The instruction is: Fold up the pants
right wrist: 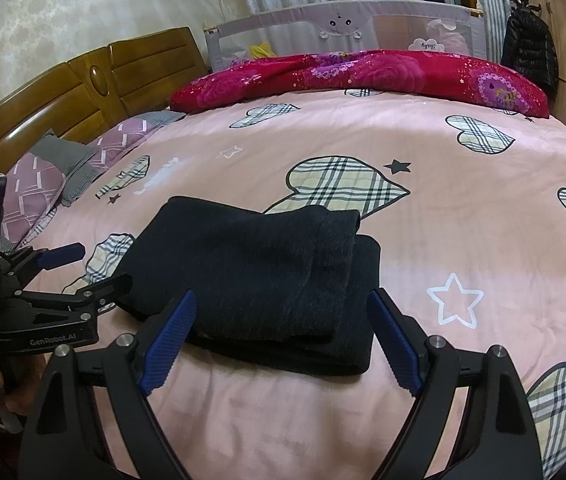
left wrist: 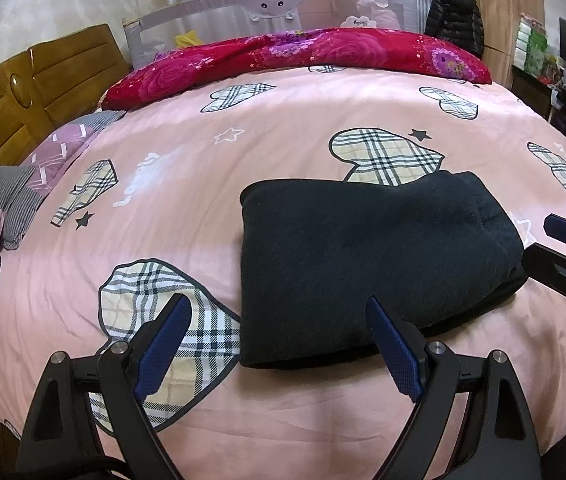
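The dark charcoal pants lie folded into a thick rectangle on the pink bedspread. My left gripper hovers just in front of the bundle's near left corner, jaws wide open, nothing between them. In the right wrist view the same pants show stacked layers. My right gripper stands open around the near edge of the bundle, its blue pads apart from the cloth. The left gripper appears at the left edge beside the bundle, open. The right gripper shows at the right edge of the left wrist view.
A red floral quilt is rolled along the bed's far side, in front of a grey bed rail. Purple and grey pillows lie against the wooden headboard at the left. A black jacket hangs at the back right.
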